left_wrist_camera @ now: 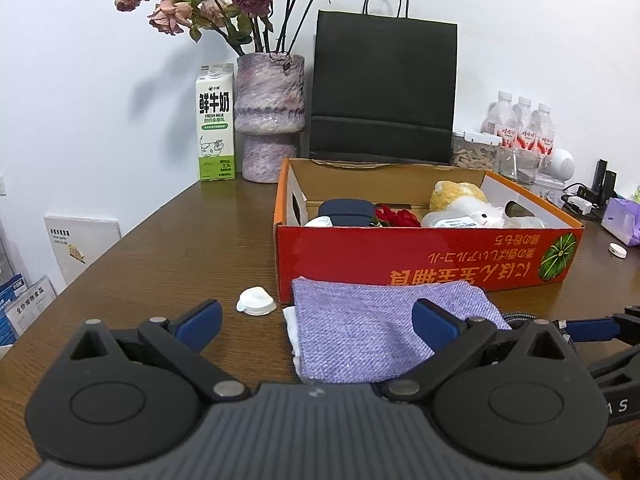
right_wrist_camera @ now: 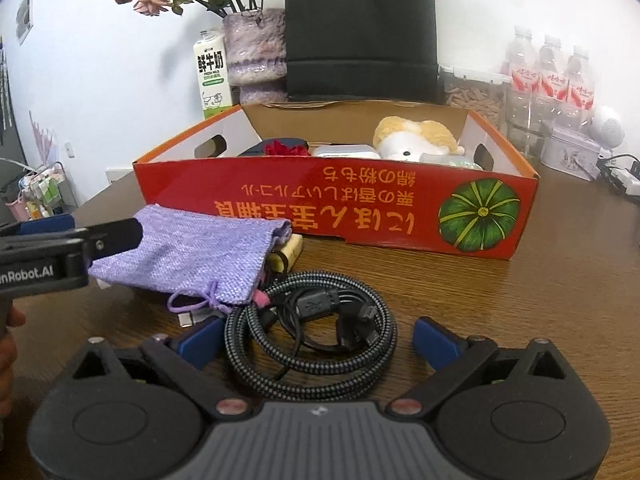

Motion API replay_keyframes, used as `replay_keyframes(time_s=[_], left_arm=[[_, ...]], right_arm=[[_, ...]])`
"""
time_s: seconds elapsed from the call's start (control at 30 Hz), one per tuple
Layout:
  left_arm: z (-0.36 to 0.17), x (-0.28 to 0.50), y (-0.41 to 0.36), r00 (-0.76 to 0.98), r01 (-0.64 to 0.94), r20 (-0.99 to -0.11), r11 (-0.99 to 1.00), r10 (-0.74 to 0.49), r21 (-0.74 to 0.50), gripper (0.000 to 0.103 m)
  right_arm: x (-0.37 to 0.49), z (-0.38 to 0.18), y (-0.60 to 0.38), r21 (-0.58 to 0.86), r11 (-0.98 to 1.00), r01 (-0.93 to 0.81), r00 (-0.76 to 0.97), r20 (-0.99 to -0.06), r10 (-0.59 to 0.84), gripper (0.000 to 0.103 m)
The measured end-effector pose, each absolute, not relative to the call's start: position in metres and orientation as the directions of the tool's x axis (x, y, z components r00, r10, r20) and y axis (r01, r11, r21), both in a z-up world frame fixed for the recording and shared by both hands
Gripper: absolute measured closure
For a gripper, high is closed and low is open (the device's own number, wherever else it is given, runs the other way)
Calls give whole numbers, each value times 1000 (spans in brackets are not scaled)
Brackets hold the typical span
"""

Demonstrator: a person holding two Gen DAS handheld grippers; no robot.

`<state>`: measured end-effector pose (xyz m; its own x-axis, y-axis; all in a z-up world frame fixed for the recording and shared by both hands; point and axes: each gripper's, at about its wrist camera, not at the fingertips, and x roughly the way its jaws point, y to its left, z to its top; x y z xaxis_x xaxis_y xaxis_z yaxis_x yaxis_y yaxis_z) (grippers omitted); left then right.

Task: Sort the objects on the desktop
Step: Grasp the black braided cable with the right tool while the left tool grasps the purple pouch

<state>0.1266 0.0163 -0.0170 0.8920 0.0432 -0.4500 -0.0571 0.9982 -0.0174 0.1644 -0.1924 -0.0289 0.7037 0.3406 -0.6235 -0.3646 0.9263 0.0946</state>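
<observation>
Braided cable coil (right_wrist_camera: 312,328) lies between the wide-open, empty right claw (right_wrist_camera: 316,340), ready for boxing; left claw (left_wrist_camera: 316,320) gapes empty over the pouch (left_wrist_camera: 384,328)

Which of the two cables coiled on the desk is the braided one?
The outer, thicker cable, woven black and grey, is the braided one. The thin smooth black USB cable lies inside its loop, plugs showing.
</observation>
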Motion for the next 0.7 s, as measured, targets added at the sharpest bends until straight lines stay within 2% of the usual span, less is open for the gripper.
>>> replay_keyframes(time_s=[0.03,0.33,0.7], left_arm=[[-17,127,17,891,-58,-452,998,44,-19,0],[-15,123,19,892,-50,-450,998,32,-29,0],[-15,122,19,895,-43,-446,999,24,-34,0]], right_arm=[[163,-28,-192,95,925,-367,705,-620,344,14],[159,-26,-194,98,927,-362,708,-618,342,14],[151,-16,-199,83,929,-361,747,-571,341,15]])
